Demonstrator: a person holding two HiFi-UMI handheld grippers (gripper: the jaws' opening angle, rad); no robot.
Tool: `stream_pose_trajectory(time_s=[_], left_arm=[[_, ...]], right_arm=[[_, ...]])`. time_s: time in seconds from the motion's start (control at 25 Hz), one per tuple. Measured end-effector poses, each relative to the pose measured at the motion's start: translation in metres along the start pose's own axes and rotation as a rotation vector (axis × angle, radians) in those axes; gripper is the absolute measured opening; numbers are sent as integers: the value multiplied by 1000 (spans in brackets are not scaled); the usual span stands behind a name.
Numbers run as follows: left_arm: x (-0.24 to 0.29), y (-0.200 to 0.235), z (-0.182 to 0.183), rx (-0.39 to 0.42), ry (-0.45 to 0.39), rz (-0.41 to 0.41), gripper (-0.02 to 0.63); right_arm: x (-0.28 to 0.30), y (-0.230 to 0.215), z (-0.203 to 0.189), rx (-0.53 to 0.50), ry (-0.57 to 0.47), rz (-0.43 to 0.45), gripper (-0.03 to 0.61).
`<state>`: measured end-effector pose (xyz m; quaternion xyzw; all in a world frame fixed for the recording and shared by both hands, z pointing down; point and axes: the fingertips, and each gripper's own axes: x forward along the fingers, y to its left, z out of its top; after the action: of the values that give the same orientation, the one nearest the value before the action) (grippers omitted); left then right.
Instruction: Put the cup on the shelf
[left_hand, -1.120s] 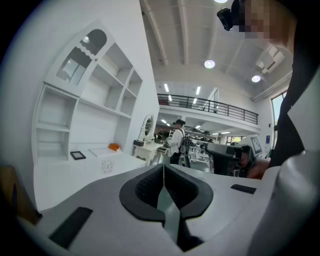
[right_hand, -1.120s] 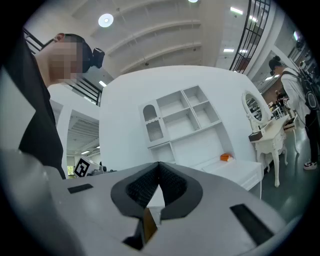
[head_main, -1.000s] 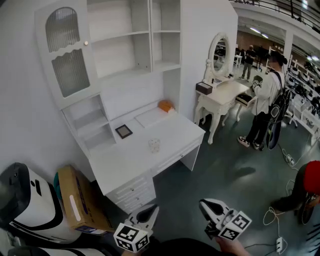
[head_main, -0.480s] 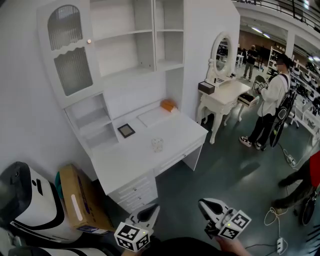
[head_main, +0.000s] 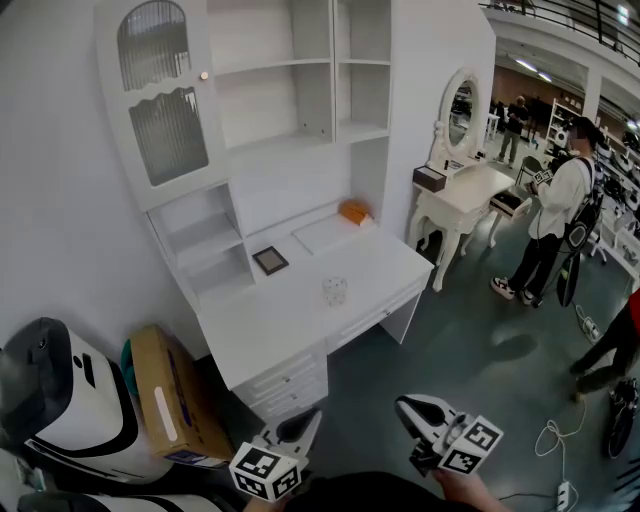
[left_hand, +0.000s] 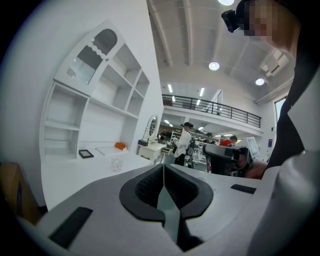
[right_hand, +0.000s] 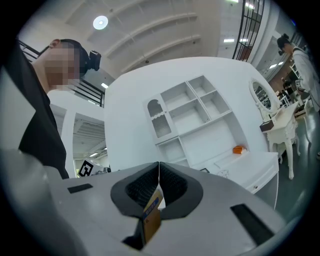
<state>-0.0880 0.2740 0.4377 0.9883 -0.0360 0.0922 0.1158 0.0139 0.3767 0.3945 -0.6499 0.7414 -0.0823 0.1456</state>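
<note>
We hold left tool (head_main: 303, 424), right tool (head_main: 409, 409) low, both pressed together, empty — cup (head_main: 335, 290) far off on bench (head_main: 285, 325), under shelf (head_main: 290, 137)

From afar, all three views face the shelf (head_main: 281, 143).
</note>
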Motion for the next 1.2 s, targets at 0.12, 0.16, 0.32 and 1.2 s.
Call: stream_pose_trajectory(time_s=[0.12,0.16,0.32,1.2], left_arm=[[-16,18,1,-10,-5,17,18],[-21,25,1,-15,-5,22,18],[-39,43,-5,-30,6,20,18],[54,90,20,-49,11,43,18]], right_arm=[[20,9,-6,11,4,18,17],[27,13,-9,15,6,24,17],[48,27,-23,35,24,32,17],[108,-62,-9,85,78,132,17]])
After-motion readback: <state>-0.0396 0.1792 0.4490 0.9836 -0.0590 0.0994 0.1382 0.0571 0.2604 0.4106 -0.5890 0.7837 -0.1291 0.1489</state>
